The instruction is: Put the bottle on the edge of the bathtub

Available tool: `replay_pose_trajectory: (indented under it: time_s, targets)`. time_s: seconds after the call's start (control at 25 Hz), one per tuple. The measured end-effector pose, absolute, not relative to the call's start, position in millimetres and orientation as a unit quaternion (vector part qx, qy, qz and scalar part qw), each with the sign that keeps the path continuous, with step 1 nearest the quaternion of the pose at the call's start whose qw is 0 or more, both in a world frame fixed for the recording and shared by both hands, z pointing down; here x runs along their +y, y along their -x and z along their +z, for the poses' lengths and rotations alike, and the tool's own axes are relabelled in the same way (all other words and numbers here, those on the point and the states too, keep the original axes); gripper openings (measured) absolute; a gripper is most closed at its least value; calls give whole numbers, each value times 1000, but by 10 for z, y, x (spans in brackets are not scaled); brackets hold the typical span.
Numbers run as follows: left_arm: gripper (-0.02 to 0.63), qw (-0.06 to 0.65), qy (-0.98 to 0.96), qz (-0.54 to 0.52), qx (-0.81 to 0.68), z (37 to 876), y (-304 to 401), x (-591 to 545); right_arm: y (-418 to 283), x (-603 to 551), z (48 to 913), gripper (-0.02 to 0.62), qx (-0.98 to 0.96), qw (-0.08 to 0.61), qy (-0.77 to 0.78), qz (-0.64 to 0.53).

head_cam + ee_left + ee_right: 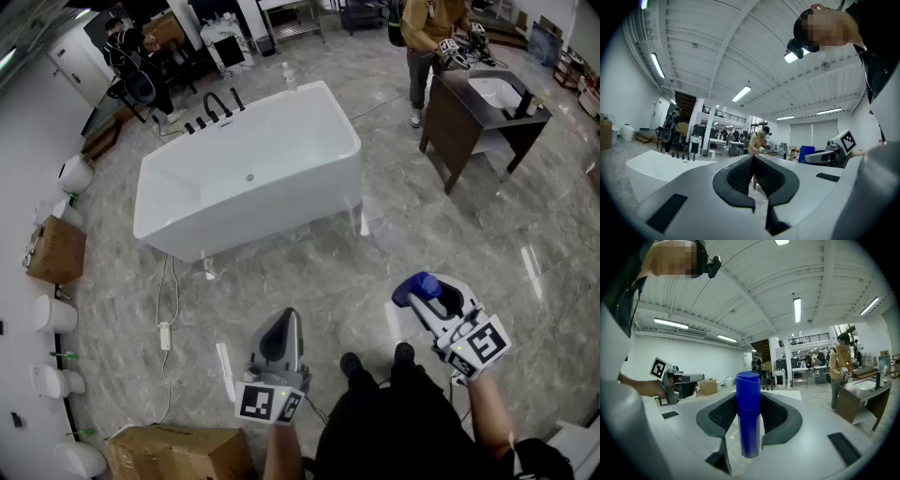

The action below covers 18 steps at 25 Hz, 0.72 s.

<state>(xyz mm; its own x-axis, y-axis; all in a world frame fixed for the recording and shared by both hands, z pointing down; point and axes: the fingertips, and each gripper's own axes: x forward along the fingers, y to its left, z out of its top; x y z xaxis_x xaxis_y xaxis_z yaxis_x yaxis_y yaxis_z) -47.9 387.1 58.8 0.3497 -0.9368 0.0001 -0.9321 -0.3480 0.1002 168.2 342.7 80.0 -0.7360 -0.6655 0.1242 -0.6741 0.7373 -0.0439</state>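
Right gripper [749, 399] clamped on upright blue bottle [748, 427], jaws spread wide around it; left gripper [753, 158] alongside, jaws closed together, empty; white bathtub [281, 202] well ahead of both grippers

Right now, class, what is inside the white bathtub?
Inside the white bathtub only a small round fitting shows on bare white surface; nothing else lies there. The inner wall nearest the camera is hidden by its rim.

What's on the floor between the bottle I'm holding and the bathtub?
Nothing: the head view shows only bare floor between the bottle and the bathtub.
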Motion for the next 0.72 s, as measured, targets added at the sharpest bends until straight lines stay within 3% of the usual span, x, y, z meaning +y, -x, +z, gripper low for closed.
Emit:
replay_pose_trajectory:
  time_s: [0.72]
  targets:
    - [11, 45, -836, -21, -546, 698, 868, 3770, -1292, 3407, 810, 152, -924, 41, -376, 56]
